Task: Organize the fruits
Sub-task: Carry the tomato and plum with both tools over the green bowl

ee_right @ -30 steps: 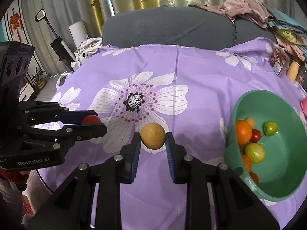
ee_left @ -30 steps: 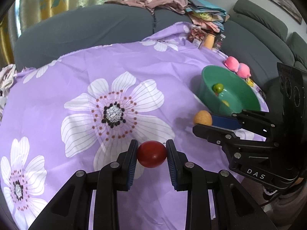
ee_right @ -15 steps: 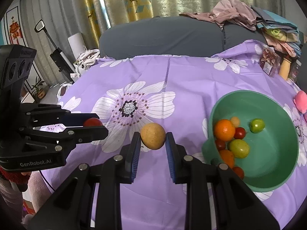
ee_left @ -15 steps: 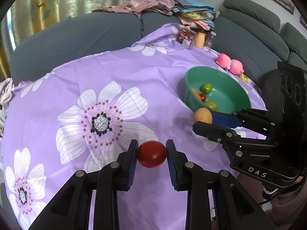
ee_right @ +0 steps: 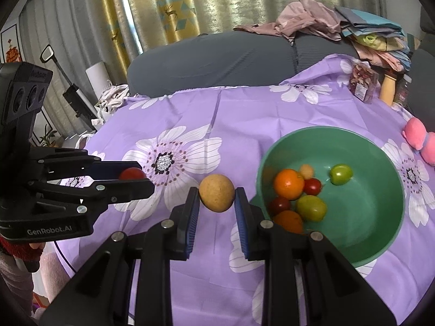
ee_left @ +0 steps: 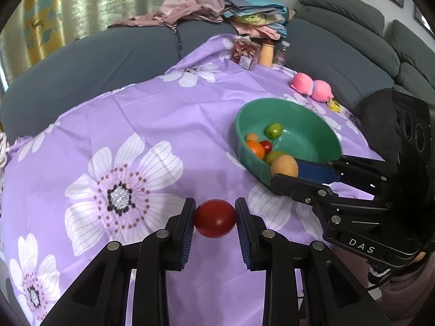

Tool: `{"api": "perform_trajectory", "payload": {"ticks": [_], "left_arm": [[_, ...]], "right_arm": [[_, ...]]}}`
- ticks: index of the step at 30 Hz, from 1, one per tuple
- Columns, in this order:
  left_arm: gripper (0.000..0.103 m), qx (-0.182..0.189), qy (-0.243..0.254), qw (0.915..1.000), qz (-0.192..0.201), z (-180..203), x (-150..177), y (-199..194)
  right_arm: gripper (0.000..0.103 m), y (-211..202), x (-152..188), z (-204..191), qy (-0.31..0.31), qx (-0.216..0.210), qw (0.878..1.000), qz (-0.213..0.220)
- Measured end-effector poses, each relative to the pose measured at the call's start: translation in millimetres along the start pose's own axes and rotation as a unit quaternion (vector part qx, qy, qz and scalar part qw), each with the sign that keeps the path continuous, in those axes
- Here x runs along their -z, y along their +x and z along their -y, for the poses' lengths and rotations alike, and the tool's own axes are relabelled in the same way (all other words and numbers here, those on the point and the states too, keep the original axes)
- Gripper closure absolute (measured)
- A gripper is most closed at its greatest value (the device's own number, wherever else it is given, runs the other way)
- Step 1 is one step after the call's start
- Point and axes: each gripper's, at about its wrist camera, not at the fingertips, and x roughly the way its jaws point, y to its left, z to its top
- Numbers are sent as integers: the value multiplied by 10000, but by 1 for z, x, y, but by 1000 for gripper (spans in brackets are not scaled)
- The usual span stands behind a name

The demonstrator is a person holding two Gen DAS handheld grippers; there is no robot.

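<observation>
**A:** I'm holding a fruit in each tool. The left gripper (ee_left: 214,218) is clamping a red fruit (ee_left: 214,218) between its blue pads, lower centre of the left wrist view, above the purple flowered cloth (ee_left: 152,125). The right gripper (ee_right: 216,201) is squeezing a tan round fruit (ee_right: 216,193) in the centre of its own view, just left of the green bowl (ee_right: 386,217).

**B:** What are you worrying about?

**A:** Two things. In the left wrist view the right tool is sitting at the near rim of the bowl, at the right of the frame. If I'm bringing the red fruit in at the same moment, I'm risking a knock between the two tools. I'm also judging that both fruits are smooth and round, gripped only at their sides, so a jolt could be rolling one out onto the cloth.

**B:** And the bowl itself?

**A:** It's already holding an orange (ee_right: 288,184), a green fruit (ee_right: 340,174) and several others bunched on its left side. A fruit dropped from too high could be bouncing off that pile.

**B:** Anything you can't make out?

**A:** My right tool's arms are cutting off the bowl's lower left rim in the right wrist view, and one orange fruit there is half hidden. I can't tell how high either fruit is hanging above the cloth.
</observation>
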Motion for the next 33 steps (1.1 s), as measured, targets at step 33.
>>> {"api": "perform_trajectory", "payload": {"ticks": [33], "left_arm": [[73,231,695,9972,-144,69,-46,36]], "right_arm": [[76,-16,11,81,773,209,9963,316]]}}
